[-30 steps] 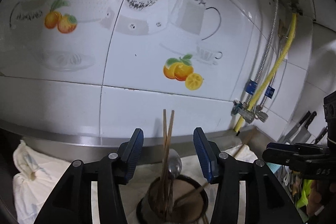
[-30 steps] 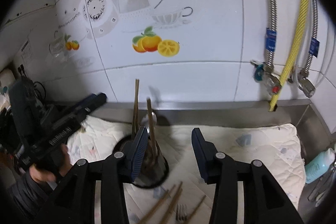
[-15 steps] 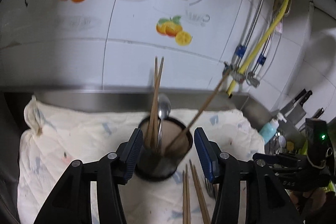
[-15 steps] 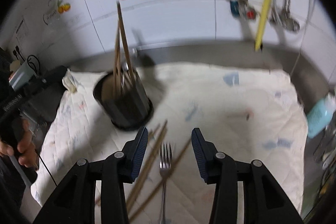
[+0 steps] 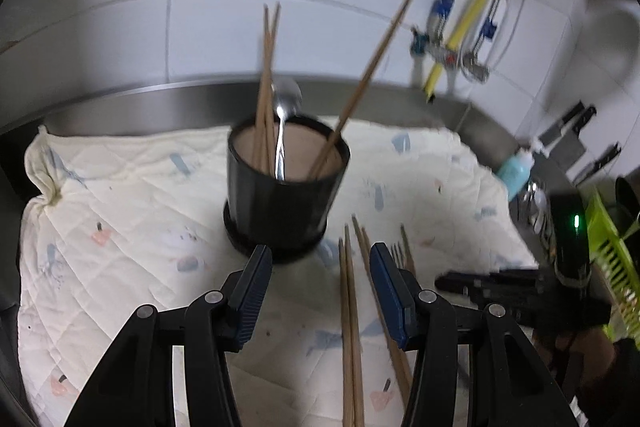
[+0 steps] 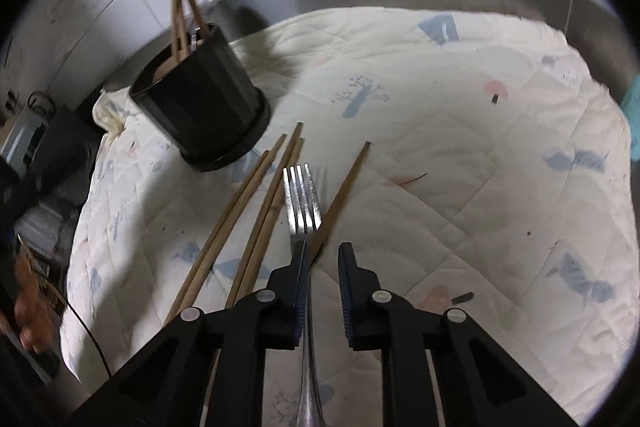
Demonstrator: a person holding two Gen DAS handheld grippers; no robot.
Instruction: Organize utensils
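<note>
At six o'clock, the right hand-held gripper is closing around the fork, not yet clamped; the neck should be centred before lifting toward the black cup.

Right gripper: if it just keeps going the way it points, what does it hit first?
Most likely the fork. The right gripper is closing with the fork's neck and handle between its fingers, so straight on it meets the fork, then the quilted cloth beneath. A chopstick lies close alongside; depth is unclear.
</note>
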